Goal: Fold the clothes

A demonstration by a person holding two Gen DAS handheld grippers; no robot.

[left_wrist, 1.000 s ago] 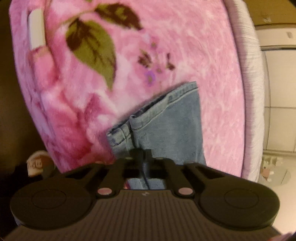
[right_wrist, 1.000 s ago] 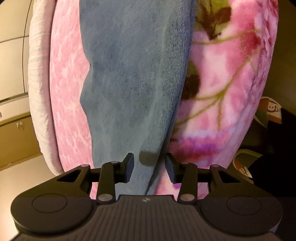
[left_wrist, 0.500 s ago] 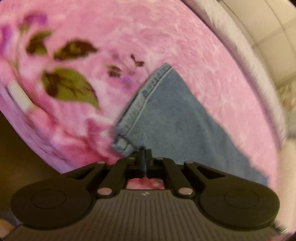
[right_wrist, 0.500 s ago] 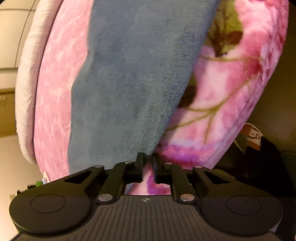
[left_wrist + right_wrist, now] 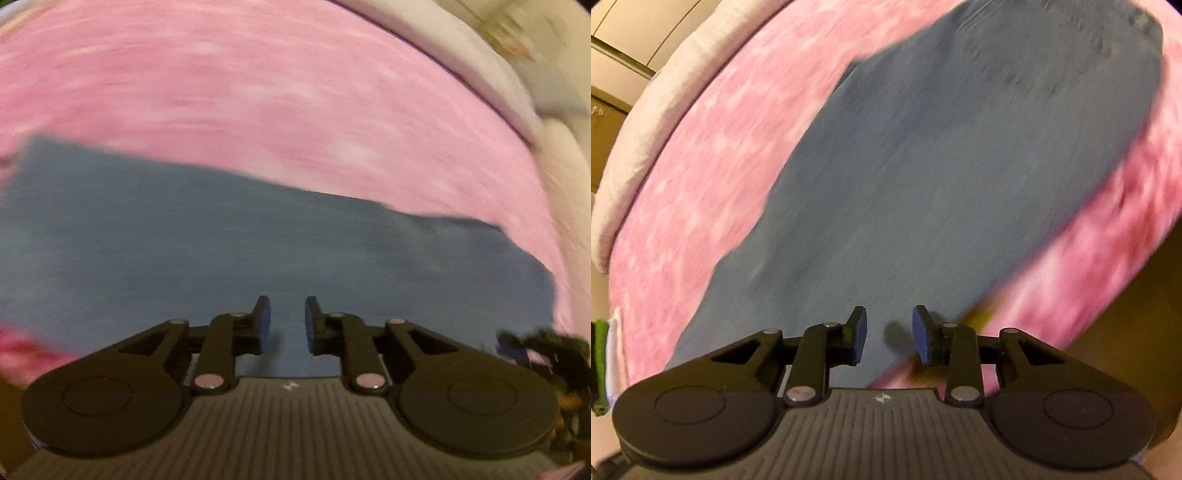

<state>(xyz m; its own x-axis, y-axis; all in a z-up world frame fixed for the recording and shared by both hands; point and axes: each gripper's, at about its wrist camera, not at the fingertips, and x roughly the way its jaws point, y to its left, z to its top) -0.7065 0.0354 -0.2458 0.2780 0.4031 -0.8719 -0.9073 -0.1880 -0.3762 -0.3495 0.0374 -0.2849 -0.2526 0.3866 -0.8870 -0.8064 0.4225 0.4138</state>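
Note:
A pair of blue jeans lies flat on a pink floral blanket; both views are motion-blurred. My left gripper hangs over the denim, its jaws opening with a narrow gap and nothing between the blue pads. In the right wrist view the jeans run diagonally across the blanket. My right gripper hovers above the near edge of the denim, jaws opening, no cloth between the pads. The other gripper shows as a dark blur at the right edge of the left wrist view.
A white quilted mattress edge borders the blanket, also seen as the mattress edge at the upper right. Cabinet fronts stand beyond it. A green object sits at the far left. Dark floor lies right of the bed.
Both grippers let go of the denim and opened. Both swung and rolled over the jeans, so the cloth now lies flat beneath them instead of bunched at the fingertips.

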